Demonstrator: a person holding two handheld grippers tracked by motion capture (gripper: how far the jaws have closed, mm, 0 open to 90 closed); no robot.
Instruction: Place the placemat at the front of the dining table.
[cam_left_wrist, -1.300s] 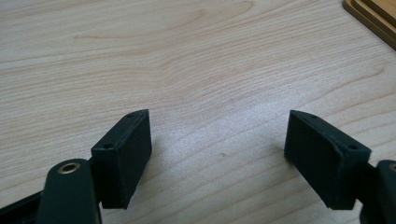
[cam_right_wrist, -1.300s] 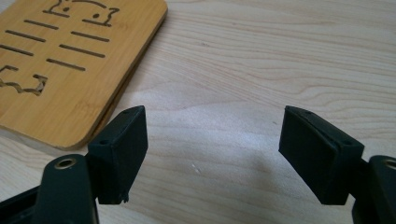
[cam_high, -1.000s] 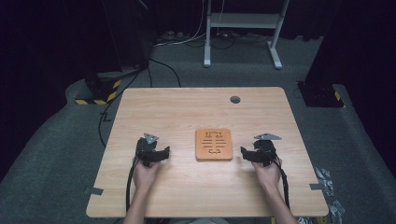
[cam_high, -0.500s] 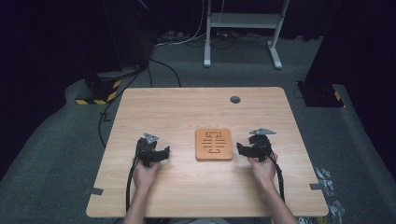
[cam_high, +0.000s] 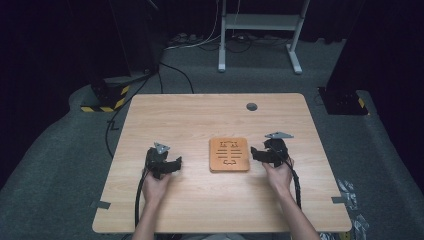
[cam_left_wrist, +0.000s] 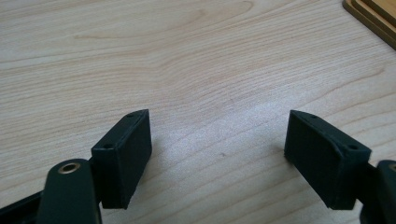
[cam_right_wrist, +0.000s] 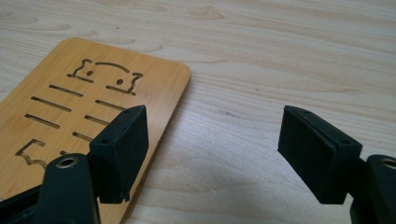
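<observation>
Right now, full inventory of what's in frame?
board: 1, orange-brown wood with slots cut through, flat at mid-table between the grippers
table: 1, light wood, centre of the high view
grommet: 1, grey, round, far part of the tabletop
frame: 1, white metal, on the floor beyond the table
cables: several, black and white, floor behind the table
floor: grey carpet, all around
left gripper: 1, black, left of the board, jaws open over bare table
right gripper: 1, black, at the board's right edge, jaws open, nothing between
hands: 2, near edge, one on each gripper
</observation>
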